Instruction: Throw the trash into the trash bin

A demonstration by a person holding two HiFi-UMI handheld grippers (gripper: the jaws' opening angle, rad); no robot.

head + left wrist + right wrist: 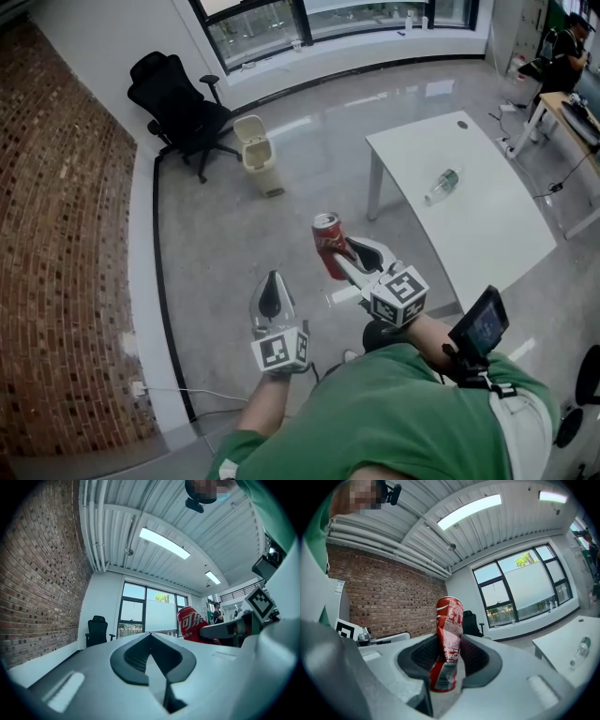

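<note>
The right hand-held gripper (343,249) grasps the red can (327,245) upright; the left hand-held gripper (272,292) is clenched, empty. Grip firmly — release only above the trash bin (258,155), on the floor beside the chair (178,108)

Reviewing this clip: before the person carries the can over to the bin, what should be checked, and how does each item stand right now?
1. Red can clamped between the right gripper jaws: ok.
2. Left gripper empty, jaws together: ok.
3. Trash bin in sight ahead on the floor, beside the office chair: ok.
4. Bin lid open enough to take the can: cannot tell.
5. No trash left behind: not ok, a plastic bottle lies on the white table.
</note>
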